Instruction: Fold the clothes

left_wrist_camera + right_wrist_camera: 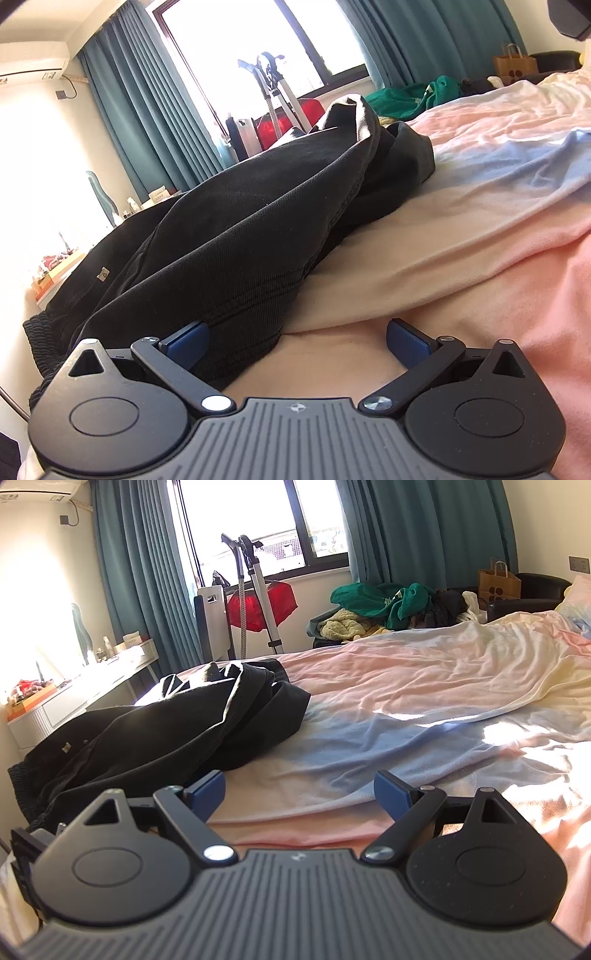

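Note:
A crumpled pair of black trousers [229, 236] lies in a heap on the bed, with its ribbed waistband at the left. It also shows in the right wrist view [159, 731], left of centre. My left gripper [297, 341] is open, low on the sheet, with its left blue pad touching the near edge of the black cloth. My right gripper [299, 794] is open and empty over the sheet, just right of the trousers.
The bed is covered by a rumpled pink, blue and cream sheet [424, 701]. Beyond it are a pile of green and yellow clothes [380, 605], a paper bag [498, 581], a garment steamer [251, 590] by the window, and a white desk [85, 694] at left.

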Demonstrator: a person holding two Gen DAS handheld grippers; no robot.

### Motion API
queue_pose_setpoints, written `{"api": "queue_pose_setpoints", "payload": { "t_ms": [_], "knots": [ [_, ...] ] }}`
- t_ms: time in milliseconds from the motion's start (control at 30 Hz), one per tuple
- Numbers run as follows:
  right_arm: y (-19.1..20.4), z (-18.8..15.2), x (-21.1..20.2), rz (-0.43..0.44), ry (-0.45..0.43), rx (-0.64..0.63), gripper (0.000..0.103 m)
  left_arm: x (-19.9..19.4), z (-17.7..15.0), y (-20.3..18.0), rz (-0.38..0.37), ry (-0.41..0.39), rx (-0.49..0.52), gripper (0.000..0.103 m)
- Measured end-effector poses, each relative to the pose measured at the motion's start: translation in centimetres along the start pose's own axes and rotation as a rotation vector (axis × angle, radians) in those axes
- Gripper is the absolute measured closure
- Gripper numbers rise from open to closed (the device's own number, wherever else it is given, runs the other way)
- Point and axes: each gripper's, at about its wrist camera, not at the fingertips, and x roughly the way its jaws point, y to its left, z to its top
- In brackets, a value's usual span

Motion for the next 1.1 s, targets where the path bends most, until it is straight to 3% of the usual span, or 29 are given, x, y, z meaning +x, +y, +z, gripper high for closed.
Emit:
{"api": "queue_pose_setpoints", "payload": {
  "t_ms": [233, 433, 567, 667, 733, 800, 933, 1100],
  "knots": [
    [0.3, -0.1, 0.1, 0.008, 0.008, -0.012, 0.014, -1.1, -0.2, -2.4, 0.115, -0.059, 0.133, 0.000],
    [0.3, -0.2, 0.1, 0.011, 0.011, -0.005, 0.014, -2.4, -0.9, -5.1, 0.261, -0.157, 0.277, 0.000],
    [0.1, -0.1, 0.1, 0.006, 0.012, 0.002, 0.014, -3.4, -2.3, -8.9, 0.462, -0.304, 0.472, 0.000],
    [0.0, 0.0, 0.0, 0.003, 0.012, 0.008, 0.014, -3.5, -4.3, -12.8, 0.698, -0.477, 0.714, 0.000],
    [-0.3, 0.1, -0.1, -0.002, 0.009, 0.019, 0.014, -3.7, -4.6, -13.6, 0.774, -0.525, 0.769, 0.000],
    [-0.9, 0.4, -0.3, -0.010, 0.002, 0.039, 0.014, -3.7, -4.6, -13.3, 0.759, -0.513, 0.734, 0.000],
    [-2.3, 0.9, -0.6, -0.044, -0.008, 0.078, 0.014, -3.2, -3.7, -12.6, 0.654, -0.436, 0.678, 0.000],
    [-3.6, 1.2, -0.5, -0.071, -0.006, 0.127, 0.014, -3.1, -3.8, -12.9, 0.677, -0.455, 0.694, 0.000]
  ]
}}
